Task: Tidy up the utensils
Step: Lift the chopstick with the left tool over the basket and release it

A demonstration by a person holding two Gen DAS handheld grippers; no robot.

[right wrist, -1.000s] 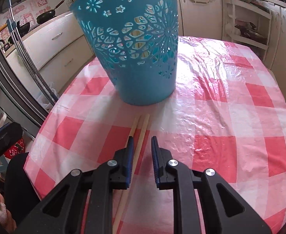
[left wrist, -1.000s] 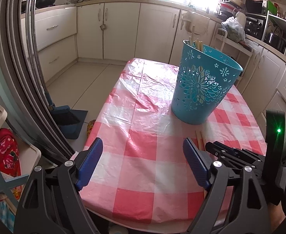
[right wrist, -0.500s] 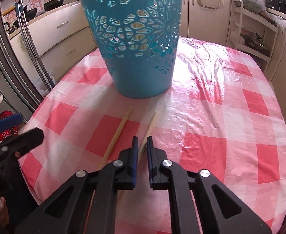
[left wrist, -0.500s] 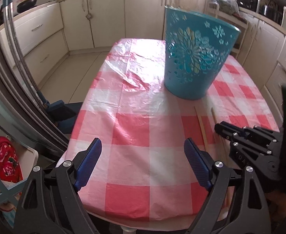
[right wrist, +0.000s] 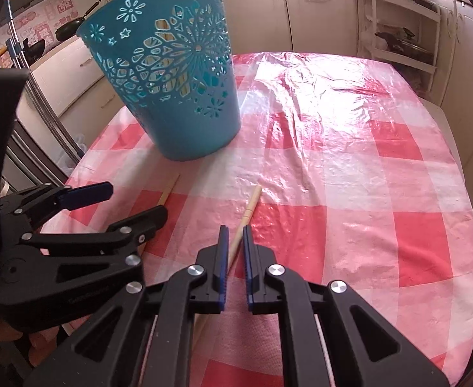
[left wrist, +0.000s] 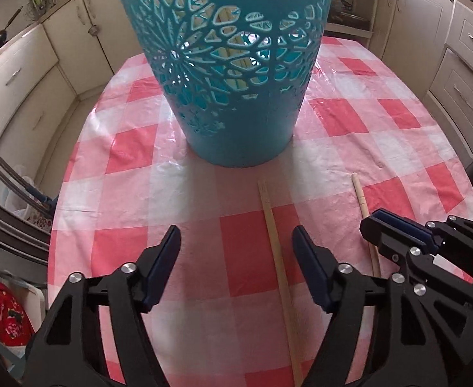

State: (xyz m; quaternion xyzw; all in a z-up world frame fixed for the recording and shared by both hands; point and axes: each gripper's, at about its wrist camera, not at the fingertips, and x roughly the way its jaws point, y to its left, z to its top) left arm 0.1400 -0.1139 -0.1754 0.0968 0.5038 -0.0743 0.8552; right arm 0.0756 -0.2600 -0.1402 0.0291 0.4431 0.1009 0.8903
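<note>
We hold 2 grippers over a table with a pink and white checked cloth [left wrist: 133, 154]. 2 wooden chopsticks lie flat on it, in front of a tall blue basket [left wrist: 233, 103] that has more sticks inside.

Our right gripper [right wrist: 235, 235] is clenched on the right chopstick [right wrist: 247, 213], about in the middle of the stick. The round tip pokes out ahead of the pads, toward the basket.

Our left gripper [left wrist: 236, 242] is loose. Its jaws have just been closing in, and the left chopstick [left wrist: 273, 242] lies between them, closer to the right finger. The pads do not press on it yet, as far as we can see.

We think the sticks are light, thin and stiff. They look smooth, so they could roll or slip on the shiny cloth. The middle looks like the best place to pinch, so a stick does not tip down at 1 end.

The basket is just ahead of both grippers, and its rim is high above them. We think each stick has to go up and over that rim. The 2 grippers are near each other, so they could bump. To the right of our right gripper the cloth is bare and wide. On our left the table edge is near, past our left gripper.
</note>
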